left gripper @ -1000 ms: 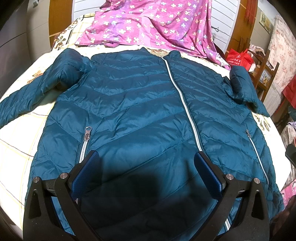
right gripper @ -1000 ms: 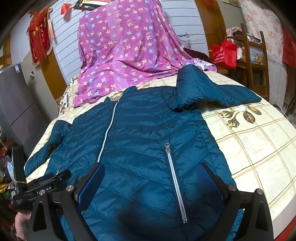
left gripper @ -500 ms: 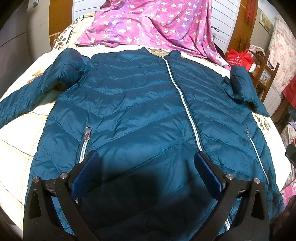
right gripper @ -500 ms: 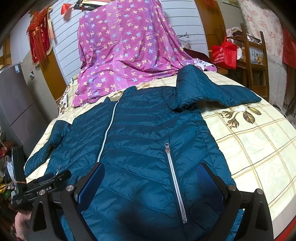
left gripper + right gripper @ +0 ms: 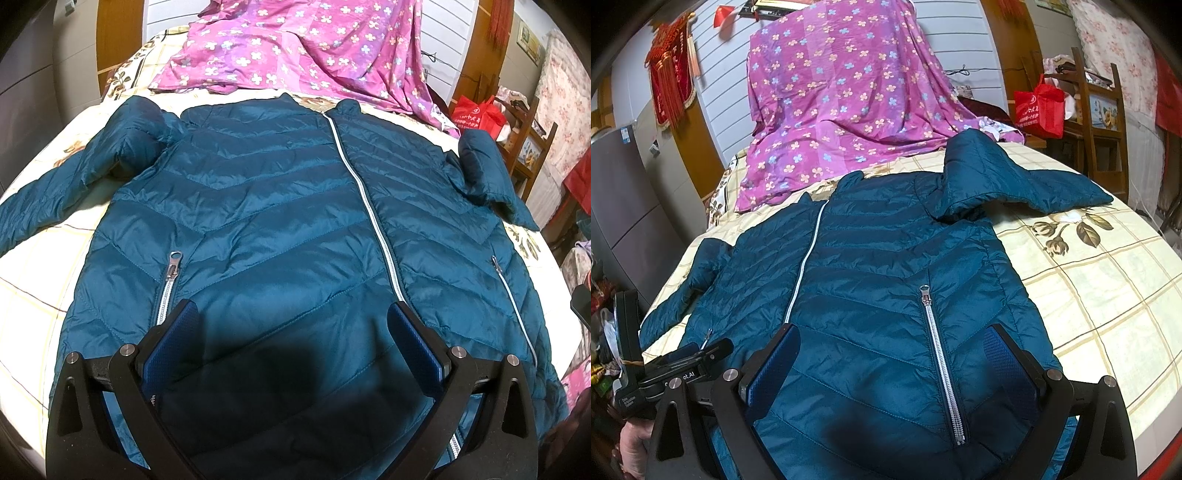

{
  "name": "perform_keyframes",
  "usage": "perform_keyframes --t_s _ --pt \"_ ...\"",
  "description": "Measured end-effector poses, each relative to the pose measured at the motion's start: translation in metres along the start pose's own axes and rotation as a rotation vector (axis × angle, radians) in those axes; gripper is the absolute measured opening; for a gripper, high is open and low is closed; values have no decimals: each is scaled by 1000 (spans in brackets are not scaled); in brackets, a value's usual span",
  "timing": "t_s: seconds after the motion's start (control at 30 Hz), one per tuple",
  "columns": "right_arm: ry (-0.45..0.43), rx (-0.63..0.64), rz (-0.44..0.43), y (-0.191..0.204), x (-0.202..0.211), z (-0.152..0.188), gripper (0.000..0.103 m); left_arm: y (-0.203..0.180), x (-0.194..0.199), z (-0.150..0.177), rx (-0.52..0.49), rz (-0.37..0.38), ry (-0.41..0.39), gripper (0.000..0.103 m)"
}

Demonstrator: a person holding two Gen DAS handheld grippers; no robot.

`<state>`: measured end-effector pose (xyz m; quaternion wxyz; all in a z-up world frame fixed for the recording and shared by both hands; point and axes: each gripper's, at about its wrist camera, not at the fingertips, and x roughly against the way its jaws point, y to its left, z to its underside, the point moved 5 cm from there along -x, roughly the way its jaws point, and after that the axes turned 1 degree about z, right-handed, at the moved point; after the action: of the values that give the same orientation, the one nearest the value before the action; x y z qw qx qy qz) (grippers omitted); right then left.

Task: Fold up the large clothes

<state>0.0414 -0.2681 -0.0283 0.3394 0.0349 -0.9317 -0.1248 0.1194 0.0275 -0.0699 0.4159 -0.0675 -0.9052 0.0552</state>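
Observation:
A teal quilted puffer jacket (image 5: 266, 206) lies flat and face up on the bed, its white centre zipper (image 5: 364, 192) closed and both sleeves spread out. My left gripper (image 5: 291, 325) hovers open over the jacket's lower hem, left of the centre zipper, holding nothing. In the right wrist view the same jacket (image 5: 879, 280) fills the middle, with its right sleeve (image 5: 1015, 184) bent up and outward. My right gripper (image 5: 890, 350) is open above the hem, astride the pocket zipper (image 5: 942, 365). The left gripper's body (image 5: 676, 369) shows at the lower left, held by a hand.
A cream floral bedsheet (image 5: 1100, 280) covers the bed. A purple flowered cloth (image 5: 846, 96) drapes over the headboard end. A wooden chair (image 5: 1097, 107) with a red bag (image 5: 1039, 110) stands to the right. A grey cabinet (image 5: 620, 206) is on the left.

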Motion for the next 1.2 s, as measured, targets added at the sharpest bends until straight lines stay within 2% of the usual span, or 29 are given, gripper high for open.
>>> perform_keyframes --t_s 0.63,0.9,1.2 --pt "-6 -1 9 0 3 0 99 -3 4 3 -26 5 -26 103" --pt "-37 27 20 3 19 4 99 2 6 4 3 31 -18 103" --pt "-56 22 30 -6 29 5 99 -3 8 5 -13 39 -21 103"
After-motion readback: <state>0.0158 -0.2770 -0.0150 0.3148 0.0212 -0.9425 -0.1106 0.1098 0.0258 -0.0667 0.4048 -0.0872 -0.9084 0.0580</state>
